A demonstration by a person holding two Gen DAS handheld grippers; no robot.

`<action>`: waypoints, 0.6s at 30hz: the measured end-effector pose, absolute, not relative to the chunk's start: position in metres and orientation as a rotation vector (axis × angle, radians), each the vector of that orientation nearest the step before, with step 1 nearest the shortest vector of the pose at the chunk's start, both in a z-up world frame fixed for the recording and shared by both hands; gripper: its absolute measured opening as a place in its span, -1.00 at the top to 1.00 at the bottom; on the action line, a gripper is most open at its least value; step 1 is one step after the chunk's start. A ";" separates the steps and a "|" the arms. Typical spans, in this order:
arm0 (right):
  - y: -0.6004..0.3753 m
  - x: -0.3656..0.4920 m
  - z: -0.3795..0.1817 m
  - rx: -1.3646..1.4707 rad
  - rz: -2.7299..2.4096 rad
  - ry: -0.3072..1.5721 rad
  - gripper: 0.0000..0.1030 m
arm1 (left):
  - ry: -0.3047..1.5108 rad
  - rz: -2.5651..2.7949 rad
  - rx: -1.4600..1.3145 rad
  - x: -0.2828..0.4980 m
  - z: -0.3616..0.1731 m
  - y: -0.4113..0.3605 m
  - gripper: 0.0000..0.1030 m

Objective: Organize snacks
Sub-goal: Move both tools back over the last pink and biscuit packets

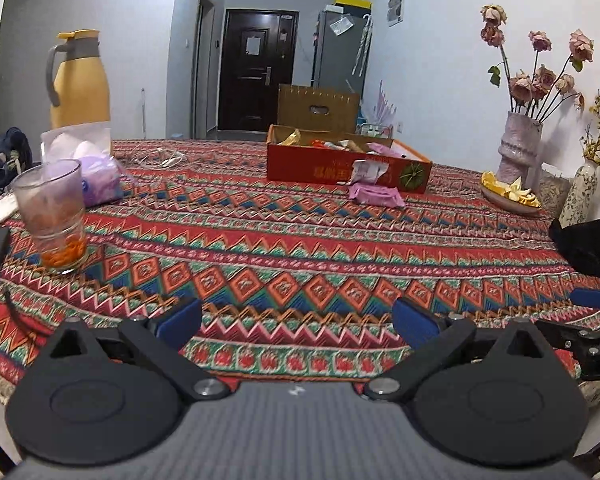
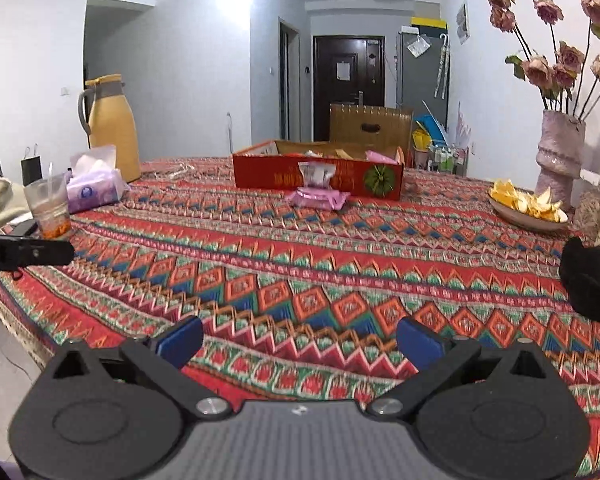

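Note:
A shallow red cardboard box (image 1: 348,168) (image 2: 316,174) holding several snack packets stands at the far side of the patterned tablecloth. A pink packet (image 1: 374,196) (image 2: 318,199) lies on the cloth just in front of it, and a pale packet (image 1: 368,170) (image 2: 316,174) leans against the box's front wall. My left gripper (image 1: 298,322) hovers over the near edge of the table, open and empty. My right gripper (image 2: 300,340) is likewise open with nothing between its blue pads. Both are far from the box.
A glass (image 1: 54,216) (image 2: 52,206) with orange bits, a purple tissue pack (image 1: 98,178) (image 2: 94,190) and a yellow thermos jug (image 1: 80,80) (image 2: 112,128) stand at the left. A plate of peels (image 1: 510,196) (image 2: 528,206) and a flower vase (image 1: 518,144) (image 2: 560,156) are at the right. A black object (image 1: 588,248) (image 2: 592,280) lies at the right edge.

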State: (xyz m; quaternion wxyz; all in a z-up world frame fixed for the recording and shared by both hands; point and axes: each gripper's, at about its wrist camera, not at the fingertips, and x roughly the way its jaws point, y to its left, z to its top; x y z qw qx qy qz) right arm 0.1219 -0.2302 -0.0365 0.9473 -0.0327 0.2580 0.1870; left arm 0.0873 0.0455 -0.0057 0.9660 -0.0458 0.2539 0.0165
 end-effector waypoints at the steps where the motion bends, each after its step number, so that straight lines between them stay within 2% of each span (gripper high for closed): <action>1: -0.230 0.122 -0.037 -0.063 0.379 0.529 -1.00 | 0.514 0.039 -0.095 0.087 -0.006 0.047 -1.00; 18: -0.230 0.167 -0.028 -0.078 0.324 0.531 -1.00 | 0.518 0.007 -0.091 0.133 -0.002 0.049 -1.00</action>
